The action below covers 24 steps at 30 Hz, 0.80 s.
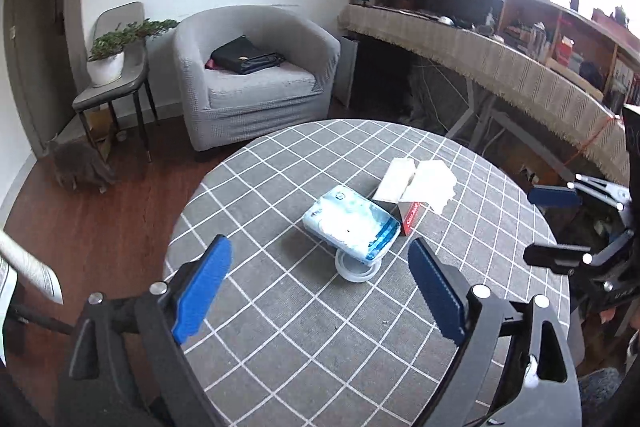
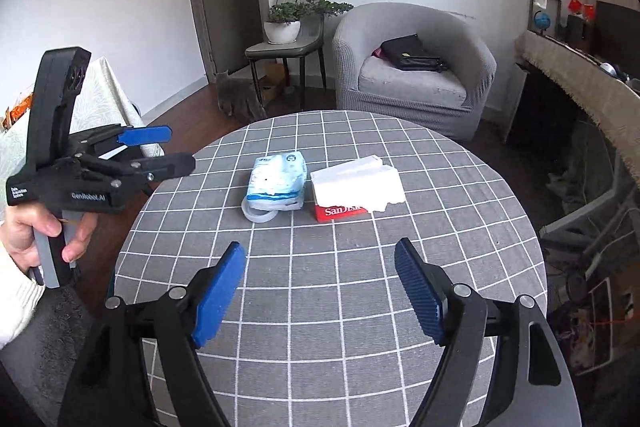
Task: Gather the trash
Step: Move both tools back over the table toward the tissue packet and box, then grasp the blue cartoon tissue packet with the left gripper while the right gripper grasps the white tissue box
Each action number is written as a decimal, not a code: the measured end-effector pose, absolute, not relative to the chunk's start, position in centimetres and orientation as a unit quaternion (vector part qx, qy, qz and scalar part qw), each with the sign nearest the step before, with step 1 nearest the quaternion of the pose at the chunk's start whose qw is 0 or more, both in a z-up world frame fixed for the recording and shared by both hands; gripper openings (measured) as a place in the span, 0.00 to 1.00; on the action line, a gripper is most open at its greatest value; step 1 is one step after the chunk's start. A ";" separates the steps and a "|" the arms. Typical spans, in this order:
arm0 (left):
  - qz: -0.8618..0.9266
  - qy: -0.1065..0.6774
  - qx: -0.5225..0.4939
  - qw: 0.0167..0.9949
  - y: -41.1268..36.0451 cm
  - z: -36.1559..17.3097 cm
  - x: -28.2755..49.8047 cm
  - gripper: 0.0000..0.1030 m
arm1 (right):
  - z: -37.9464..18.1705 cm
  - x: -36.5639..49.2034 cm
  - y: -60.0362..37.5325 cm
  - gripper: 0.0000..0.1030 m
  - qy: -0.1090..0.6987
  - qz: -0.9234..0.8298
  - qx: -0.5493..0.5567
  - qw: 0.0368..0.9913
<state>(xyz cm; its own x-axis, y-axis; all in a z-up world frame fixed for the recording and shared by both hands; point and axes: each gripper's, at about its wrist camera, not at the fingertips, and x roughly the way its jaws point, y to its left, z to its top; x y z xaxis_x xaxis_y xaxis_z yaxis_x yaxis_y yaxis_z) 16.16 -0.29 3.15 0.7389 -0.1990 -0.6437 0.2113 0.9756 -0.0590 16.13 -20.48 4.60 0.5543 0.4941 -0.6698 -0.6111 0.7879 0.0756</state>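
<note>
Right tool (image 2: 320,291) spread, angled down; left tool (image 1: 320,291) likewise

Ahead of the wide-spread right gripper (image 2: 320,291), a crumpled blue-white tissue pack (image 2: 278,181) lies atop a clear tape ring (image 2: 258,215), with a red-sided box (image 2: 340,211) under white paper (image 2: 356,187) just right.

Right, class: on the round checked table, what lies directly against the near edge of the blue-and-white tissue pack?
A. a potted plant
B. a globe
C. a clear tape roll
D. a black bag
C: the clear tape roll sits against the near edge of the tissue pack.
</note>
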 end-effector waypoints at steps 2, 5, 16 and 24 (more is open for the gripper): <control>-0.132 0.352 0.030 0.926 -0.9 2.5 17.0 0.92 | 4.4 17.0 -21.3 0.80 0.354 0.322 -0.078 0.875; -0.164 0.366 0.070 0.913 -1.9 1.1 18.7 0.93 | 4.1 18.6 -21.9 0.80 0.354 0.330 -0.071 0.872; -0.270 0.380 0.112 0.878 -3.1 -1.0 22.5 0.94 | 4.9 22.3 -22.8 0.83 0.342 0.390 -0.063 0.853; -0.316 0.401 0.169 0.843 -3.8 -3.2 24.1 0.94 | 4.3 24.7 -22.1 0.85 0.353 0.425 -0.088 0.829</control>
<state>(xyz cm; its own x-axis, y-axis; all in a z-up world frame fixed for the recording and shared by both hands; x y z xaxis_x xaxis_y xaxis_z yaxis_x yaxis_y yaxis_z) 24.05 -3.83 -3.19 0.4787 -0.3969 -0.7831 0.6675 0.7440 0.0309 24.66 -22.11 4.34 0.3886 0.6426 -0.6603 -0.7670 0.6228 0.1547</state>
